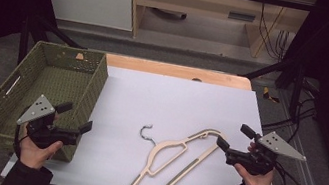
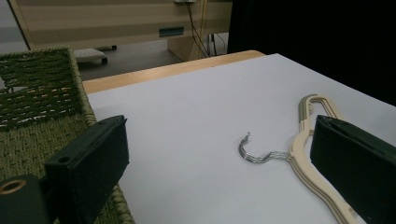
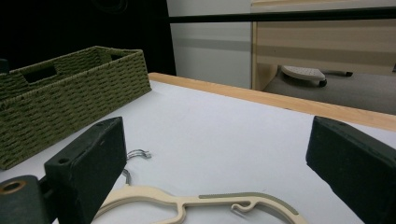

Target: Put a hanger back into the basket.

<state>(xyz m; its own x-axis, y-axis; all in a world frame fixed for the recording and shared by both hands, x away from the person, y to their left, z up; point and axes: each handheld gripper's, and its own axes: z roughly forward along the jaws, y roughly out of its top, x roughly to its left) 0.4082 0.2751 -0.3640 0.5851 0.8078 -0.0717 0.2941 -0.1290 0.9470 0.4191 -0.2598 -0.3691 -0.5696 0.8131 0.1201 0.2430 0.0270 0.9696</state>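
Bottom edge of the high view slices off the lower end of the hanger (image 1: 176,163), so where that arm finishes is anyone's call. In the left gripper view the near black jaw covers the hanger's shoulder, and the frame clips the basket (image 2: 42,107) at left. Over in the right gripper view the hook (image 3: 135,156) slips behind the left jaw; probably its curl, hard to say. The person's sleeves run out of the high view at the bottom, arms unseen.
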